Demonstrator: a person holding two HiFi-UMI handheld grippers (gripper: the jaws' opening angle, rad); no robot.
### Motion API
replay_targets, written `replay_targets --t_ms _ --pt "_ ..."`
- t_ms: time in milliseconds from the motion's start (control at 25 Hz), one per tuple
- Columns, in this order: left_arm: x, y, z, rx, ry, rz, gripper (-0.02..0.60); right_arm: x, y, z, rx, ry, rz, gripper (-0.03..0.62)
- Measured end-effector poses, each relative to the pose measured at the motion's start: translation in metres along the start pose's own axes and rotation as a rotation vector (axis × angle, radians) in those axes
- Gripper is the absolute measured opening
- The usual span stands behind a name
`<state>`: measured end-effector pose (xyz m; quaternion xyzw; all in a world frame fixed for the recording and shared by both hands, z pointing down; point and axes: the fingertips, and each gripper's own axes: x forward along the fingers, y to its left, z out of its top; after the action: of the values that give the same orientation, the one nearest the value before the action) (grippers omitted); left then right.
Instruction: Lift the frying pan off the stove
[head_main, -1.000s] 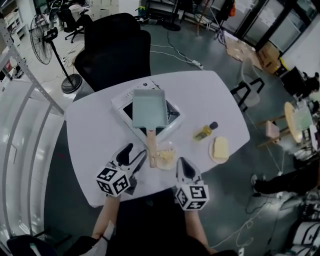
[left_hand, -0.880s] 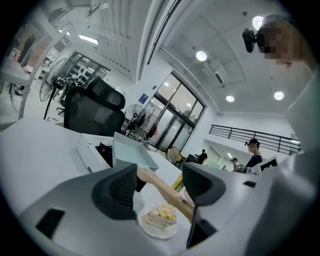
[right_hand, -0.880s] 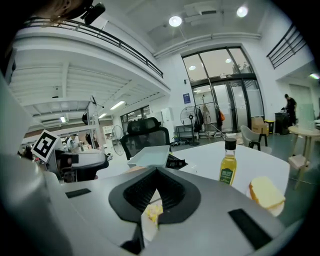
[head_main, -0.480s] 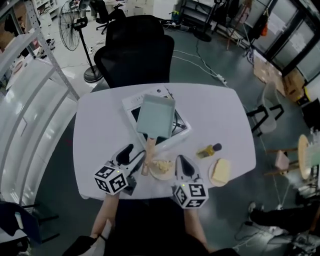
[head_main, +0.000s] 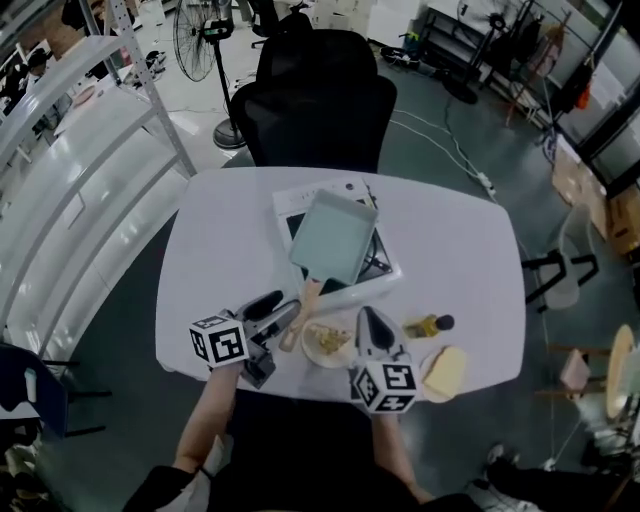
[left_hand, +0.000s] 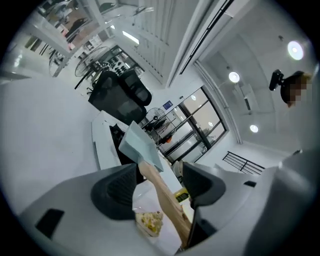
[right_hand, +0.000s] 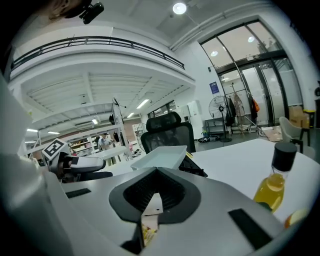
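**Wooden handle (head_main: 303, 303) lined up, lift not yet begun**

We hold our left gripper (left_hand: 160, 182) spread either side of the handle, not yet pinching it. The pale green frying pan (head_main: 335, 238) sits on the stove (head_main: 388, 268). Our right gripper (right_hand: 152, 200) is pressed together and empty. Clamping and lifting are both left to do.

Ceiling lamps (left_hand: 295, 50) above the left gripper (left_hand: 160, 170) glared white; its near jaws were blurred. Both gripper views bulged, corners black. The head view was evenly, dimly lit, shadows faint.

frying pan (head_main: 335, 236) hides most of the stove (head_main: 297, 213); food (head_main: 328, 340) too small to identify
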<state>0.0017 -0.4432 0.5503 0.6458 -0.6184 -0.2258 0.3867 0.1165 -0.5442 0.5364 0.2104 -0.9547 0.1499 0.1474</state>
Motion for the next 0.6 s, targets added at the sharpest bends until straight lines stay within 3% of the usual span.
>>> replay_targets --t_ms 240,440,600 --pt "0.019 0.008 -0.014 -0.058 0.073 -0.026 0.282 0.004 -0.005 -0.011 -0.005 0.026 0.062 0.005" --pt "0.038 -0.006 -0.014 -0.292 0.132 -0.163 0.282 0.008 -0.010 -0.016 -0.009 0.042 0.100 0.005" --pt "0.048 -0.010 -0.024 -0.318 0.215 -0.198 0.282 0.007 -0.014 -0.018 -0.008 0.057 0.116 0.005"
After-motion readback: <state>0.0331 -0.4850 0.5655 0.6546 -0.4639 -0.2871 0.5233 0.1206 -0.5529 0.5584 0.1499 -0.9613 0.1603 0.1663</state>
